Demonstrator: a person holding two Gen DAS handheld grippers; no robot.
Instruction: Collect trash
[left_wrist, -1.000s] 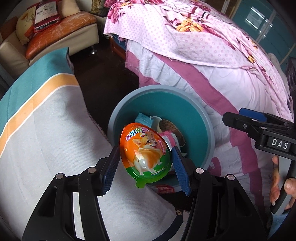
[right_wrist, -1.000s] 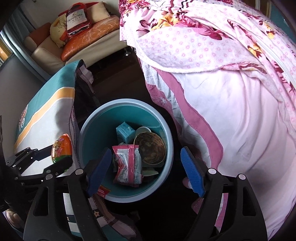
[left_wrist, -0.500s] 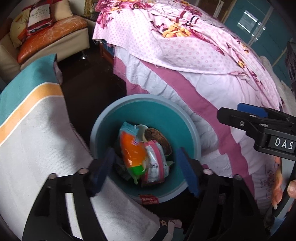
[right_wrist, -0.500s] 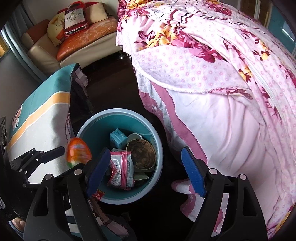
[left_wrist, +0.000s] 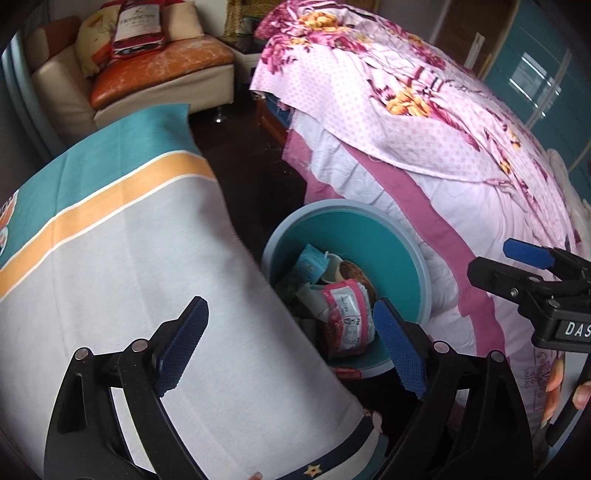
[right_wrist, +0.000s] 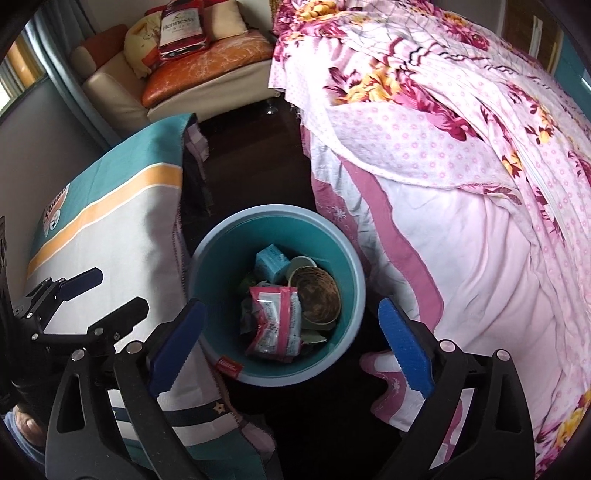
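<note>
1. The left gripper (left_wrist: 290, 347) has black angular arms, silver round screws and 2 ridged blue pads (left_wrist: 400, 350).
2. The right gripper (right_wrist: 291, 347) looks identical; white "DAS" lettering marks its body.

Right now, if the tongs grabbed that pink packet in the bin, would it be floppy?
Probably floppy: the pink packet looks crinkled and bent over the trash below. Likely light, being thin. Its shiny film may slip.
</note>
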